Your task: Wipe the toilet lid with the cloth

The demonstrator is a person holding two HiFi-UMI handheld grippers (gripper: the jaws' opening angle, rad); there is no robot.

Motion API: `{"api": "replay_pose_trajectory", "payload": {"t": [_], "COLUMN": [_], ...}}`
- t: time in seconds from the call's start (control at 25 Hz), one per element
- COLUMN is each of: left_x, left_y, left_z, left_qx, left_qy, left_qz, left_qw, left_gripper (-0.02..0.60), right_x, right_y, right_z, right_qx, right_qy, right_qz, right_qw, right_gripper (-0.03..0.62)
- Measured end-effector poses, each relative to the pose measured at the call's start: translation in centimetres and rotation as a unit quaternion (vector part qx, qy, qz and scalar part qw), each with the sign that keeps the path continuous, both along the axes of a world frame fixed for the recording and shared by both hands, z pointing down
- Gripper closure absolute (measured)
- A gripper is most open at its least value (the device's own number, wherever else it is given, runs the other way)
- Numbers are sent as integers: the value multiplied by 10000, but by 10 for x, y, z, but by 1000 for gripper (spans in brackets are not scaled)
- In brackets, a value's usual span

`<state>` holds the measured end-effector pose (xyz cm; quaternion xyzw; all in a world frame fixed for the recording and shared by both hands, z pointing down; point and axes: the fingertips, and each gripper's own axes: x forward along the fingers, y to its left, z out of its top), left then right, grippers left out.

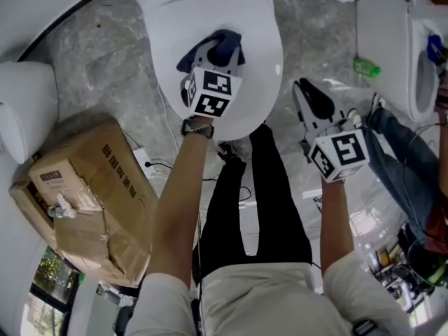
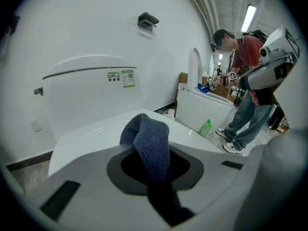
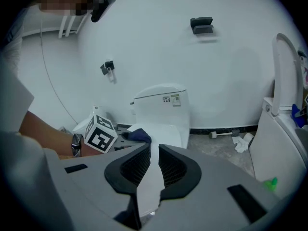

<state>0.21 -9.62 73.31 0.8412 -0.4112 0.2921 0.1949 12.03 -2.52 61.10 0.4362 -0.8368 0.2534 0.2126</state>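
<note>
**Cloth on the lid, left tool gripping it**

The dark blue cloth point(image 1: 225, 43) is lying bunched around the middle of the closed toilet lid point(image 1: 210, 9), well in from the front edge and from both side edges. It is sitting right at the tip of the left tool point(image 1: 222, 53). In the left gripper view a thick fold of it is running between the two jaws and humping up beyond them, so that tool is clamping the cloth rather than resting beside it. The free end seems to be lying on the white surface, though the frames are not showing how firmly it is pressing.

Judging from this, the wipe is under way with most of the lid waiting to be covered. To do it well, the person is needing to hold the cloth flat against the lid, not dragging only a bunched corner. Overlapping strokes should be running from the cistern point(image 2: 86, 95) end toward the front edge and out to both side edges. The grip should be staying tight enough that the fold is not slipping out. The hard jaws are best held off the glossy surface so that only fabric is rubbing it.

The right tool point(image 1: 306, 93) is hanging off the lid's right edge, above the grey floor point(image 1: 105, 68). Its jaws are standing a narrow slit apart with nothing between them. A cardboard box point(image 1: 91, 187) is sitting on the floor to the lid's left, and a second toilet point(image 1: 392, 33) with a green bottle point(image 1: 365, 67) is standing well to the right.
</note>
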Motion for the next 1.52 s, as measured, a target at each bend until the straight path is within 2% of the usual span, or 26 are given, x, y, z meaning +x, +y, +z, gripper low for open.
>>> {"api": "replay_pose_trajectory", "payload": {"t": [0.2, 0.44, 0.64, 0.76, 0.92, 1.04, 1.2, 1.4, 1.52], "left_x": [-56, -116, -148, -154, -145, -126, -88, -32, 3], "left_y": [19, 51, 85, 110, 141, 159, 176, 186, 188], "left_z": [2, 0, 5, 8, 12, 13, 13, 14, 17], "left_qx": [85, -85, -100, -131, -212, -315, -486, -755, -883], "left_qy": [-33, -132, -265, -228, -62, 59, 270, 776, 986], "left_qz": [-312, -778, -1016, -1164, -1263, -1298, -1242, -1243, -982], "left_qw": [9995, 9968, 9944, 9929, 9917, 9910, 9907, 9863, 9863], "left_gripper": [528, 528, 529, 529, 528, 528, 528, 529, 529], "right_x": [-34, -72, -90, -90, -79, -63, -38, -8, 10], "right_y": [7, 18, 28, 37, 53, 65, 78, 89, 99], "right_z": [4, 3, 3, 2, 2, 3, 3, 0, -2], "right_qx": [-10, -1, 16, 33, 31, -8, -26, 5, 6], "right_qy": [-86, -241, -277, -328, -336, -309, -235, -189, -139], "right_qz": [-191, -418, -600, -592, -470, -372, -133, 252, 532], "right_qw": [9998, 9988, 9978, 9977, 9983, 9988, 9996, 9995, 9985], "right_gripper": [522, 522, 522, 522, 522, 522, 522, 522, 522]}}
